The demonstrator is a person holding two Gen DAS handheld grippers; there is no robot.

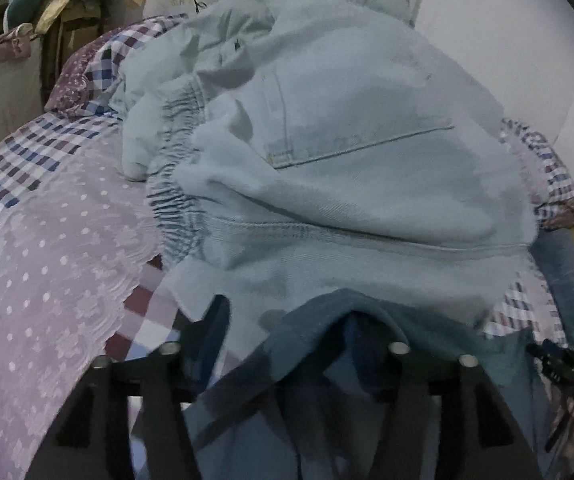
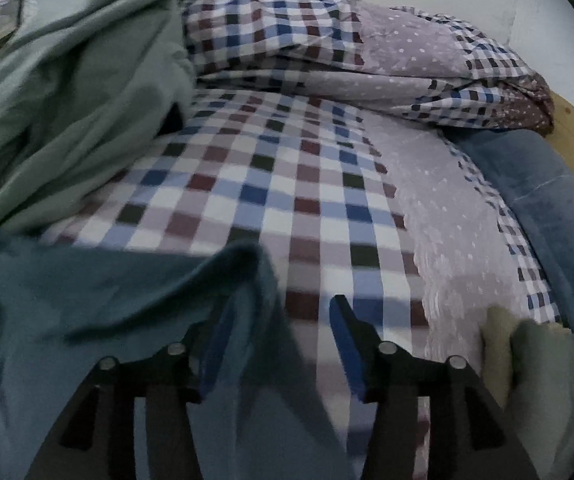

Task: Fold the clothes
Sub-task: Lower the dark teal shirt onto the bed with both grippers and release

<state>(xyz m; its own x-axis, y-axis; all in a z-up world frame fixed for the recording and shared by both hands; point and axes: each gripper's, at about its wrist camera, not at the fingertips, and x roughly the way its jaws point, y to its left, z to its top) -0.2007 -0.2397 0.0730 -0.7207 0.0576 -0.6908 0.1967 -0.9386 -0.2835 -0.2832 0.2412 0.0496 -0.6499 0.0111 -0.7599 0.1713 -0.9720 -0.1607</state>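
Jeans (image 1: 327, 168) are lying crumpled on the bed (image 2: 271, 184) while a teal garment (image 2: 87, 304) is draping over both claws, the right claw (image 2: 287, 344) gaping with cloth on one finger, the left claw (image 1: 287, 344) too covered to tell, so gathering its edge seems next.

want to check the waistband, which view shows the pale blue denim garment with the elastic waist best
The left wrist view: the pale blue denim garment fills the frame, showing its gathered waistband, pocket stitching and seam. The right wrist view shows mostly checked bedding; I can't identify that garment there.

Two claws (image 1: 287, 332) (image 2: 279, 320), one pale denim garment (image 1: 347, 152), one teal cloth (image 2: 87, 300).
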